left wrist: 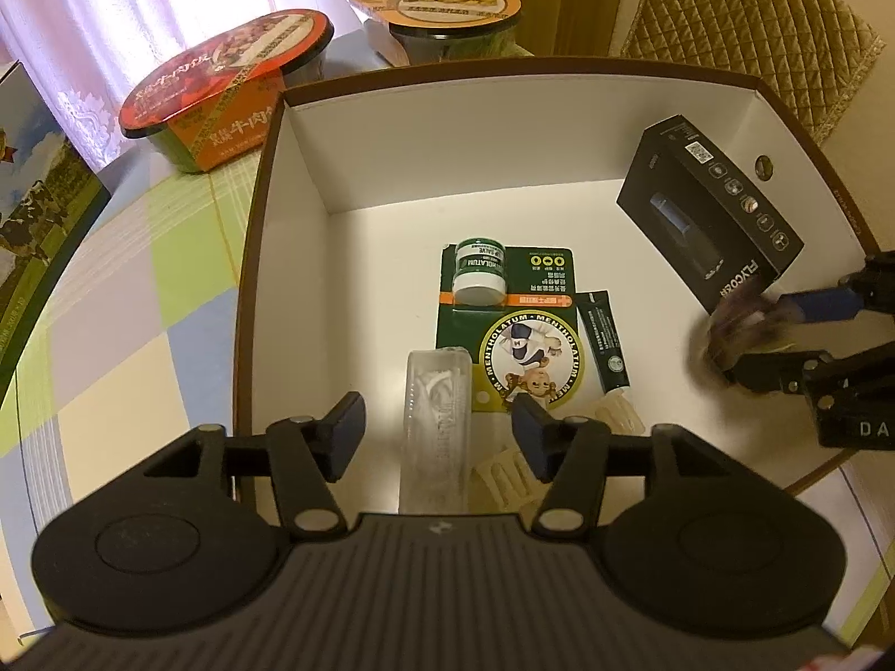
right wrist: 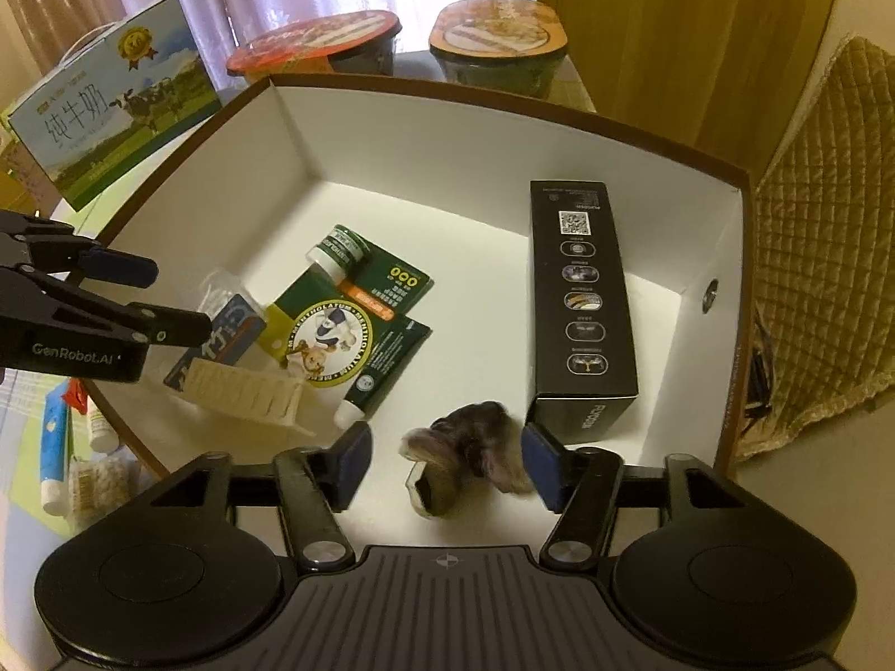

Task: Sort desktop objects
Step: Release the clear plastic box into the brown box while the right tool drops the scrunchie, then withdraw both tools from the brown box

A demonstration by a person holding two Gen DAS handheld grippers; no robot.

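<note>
Two items are being released into the white cardboard box [left wrist: 313, 168], whose brown rim is filling the middle of both views. In the left wrist view, the left gripper [left wrist: 439, 429] is being held with its jaws partly open, and a clear plastic case [left wrist: 436, 436] of what look like floss picks is lying between the pads, apparently untouched by them. In the right wrist view, the right gripper [right wrist: 447, 461] is likewise being held part-way open over a furry brown hair claw [right wrist: 464, 456] at the lower centre; its blur makes contact hard to judge, but the pads are not seen pressing it.

For a clean release, both grippers are best being lifted straight up, so that neither pad is dragging its item sideways. The hair claw is lying just beside the black Flyco box [right wrist: 582, 302], so the right-hand pad should be kept clear of that carton's lower end.

The Flyco box is rigid, matt and sharp-cornered. The Mentholatum card [right wrist: 347, 324], left of centre, is flat and glossy, with a small round green-banded jar [right wrist: 335, 251] at its upper end. A soft dark-green tube [right wrist: 386, 369] is lying touching its right edge, and a ribbed cream plastic tray [right wrist: 246, 391] is resting below. The fur on the claw is soft and yielding, and is likely being snagged easily.
</note>
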